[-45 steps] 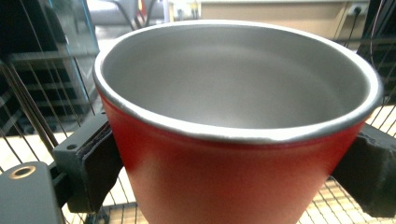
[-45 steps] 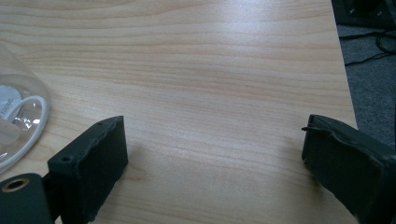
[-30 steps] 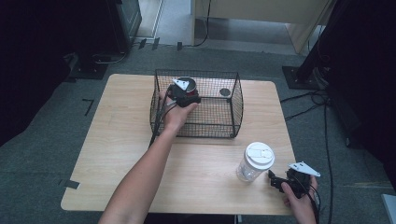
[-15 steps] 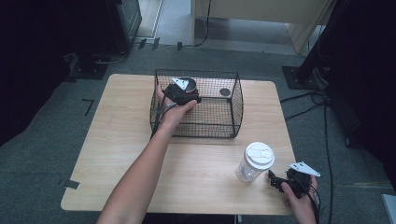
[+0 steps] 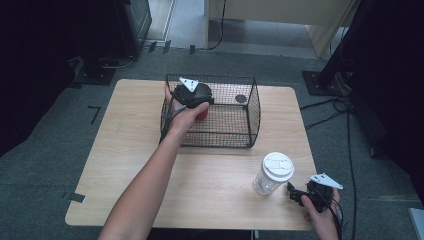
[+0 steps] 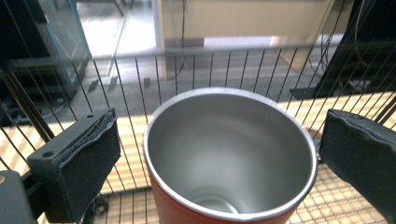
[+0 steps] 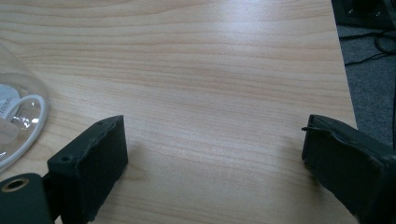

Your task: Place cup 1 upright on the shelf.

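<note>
A red cup (image 6: 224,158) with a bare steel inside stands upright in the left half of a black wire basket (image 5: 252,120). From above, the red cup (image 5: 202,114) peeks out under my left gripper (image 5: 196,101). My left gripper (image 6: 219,154) hangs over it with a jaw on either side of the rim. A gap shows beside the left pad (image 6: 88,158), and the right pad (image 6: 359,154) sits close against the rim. My right gripper (image 5: 296,194) rests open on the table at the front right, nothing between its pads (image 7: 98,158).
A clear jar (image 5: 273,174) with a white lid stands just left of my right gripper, and the jar (image 7: 16,116) shows at that view's left edge. A small dark round thing (image 5: 240,98) lies in the basket's far right corner. The table's right edge (image 7: 343,70) is close.
My left gripper has risen a little inside the basket, and more of the red cup shows below it. The right gripper and the jar have not moved.
</note>
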{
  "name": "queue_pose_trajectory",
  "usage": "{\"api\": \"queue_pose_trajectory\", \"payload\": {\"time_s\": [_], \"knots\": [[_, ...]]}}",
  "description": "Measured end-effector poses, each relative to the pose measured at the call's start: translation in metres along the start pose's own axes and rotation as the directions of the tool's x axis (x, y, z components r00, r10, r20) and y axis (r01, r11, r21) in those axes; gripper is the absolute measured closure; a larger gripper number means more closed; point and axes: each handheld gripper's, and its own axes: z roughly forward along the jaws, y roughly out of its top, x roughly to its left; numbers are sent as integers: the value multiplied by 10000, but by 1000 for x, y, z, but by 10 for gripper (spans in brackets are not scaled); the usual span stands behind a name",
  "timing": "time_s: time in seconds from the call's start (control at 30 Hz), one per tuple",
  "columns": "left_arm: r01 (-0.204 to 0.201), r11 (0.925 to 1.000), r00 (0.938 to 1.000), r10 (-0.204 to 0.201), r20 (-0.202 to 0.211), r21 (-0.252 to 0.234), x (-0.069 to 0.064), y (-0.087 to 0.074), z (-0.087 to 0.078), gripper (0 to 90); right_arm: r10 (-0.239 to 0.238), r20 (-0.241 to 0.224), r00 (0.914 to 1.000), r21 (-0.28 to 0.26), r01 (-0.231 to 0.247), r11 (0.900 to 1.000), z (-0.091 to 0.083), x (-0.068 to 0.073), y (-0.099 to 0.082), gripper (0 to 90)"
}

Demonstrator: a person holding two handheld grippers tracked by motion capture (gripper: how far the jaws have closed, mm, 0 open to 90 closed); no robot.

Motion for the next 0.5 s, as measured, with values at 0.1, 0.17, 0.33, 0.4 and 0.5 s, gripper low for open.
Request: {"api": "queue_pose_trajectory", "payload": {"time_s": [0.1,0.17,0.33,0.4,0.5], "knots": [[61,9997,10000,-61,15,-228,1,7,-5,0,1,-1,10000,0,-1,10000,0,0,0,66],[69,9994,10000,-69,10,-330,1,11,-9,0,-1,0,10000,2,1,10000,0,0,0,66],[-5,9980,9998,19,211,-635,3,19,-22,0,2,-1,10000,6,-2,10000,0,0,0,65],[-51,9970,9996,73,278,-773,3,22,-28,0,-1,3,10000,8,1,10000,0,0,0,65],[-131,9951,9990,171,401,-983,4,25,-40,0,-1,2,10000,9,1,10000,0,0,0,65]]}}
